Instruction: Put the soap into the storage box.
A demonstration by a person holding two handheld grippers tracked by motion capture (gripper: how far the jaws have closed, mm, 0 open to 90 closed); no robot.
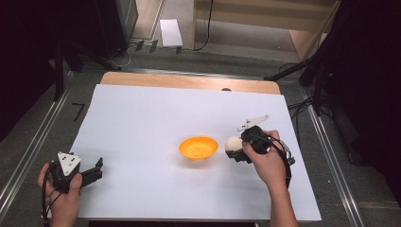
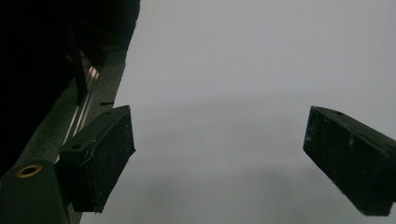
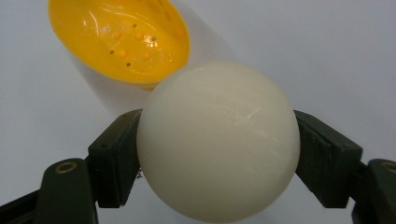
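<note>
A white ball (image 3: 218,140) sits between the jaws of my right gripper (image 3: 217,154), which is shut on it, both pads pressing its sides. In the high view the white ball (image 1: 232,143) hangs just right of an orange bowl (image 1: 198,147) at the middle of the white sheet, with the right gripper (image 1: 236,150) and its hand behind it. The orange bowl (image 3: 121,39) has small holes in its bottom and holds nothing. My left gripper (image 1: 97,171) rests at the sheet's front left corner, and its jaws stand wide apart with nothing between its fingertips (image 2: 105,154).
A white sheet (image 1: 156,113) covers a wooden table (image 1: 189,81). Metal rails (image 1: 28,151) run along both sides of the table. Dark stands and cables (image 1: 307,75) crowd the back corners.
</note>
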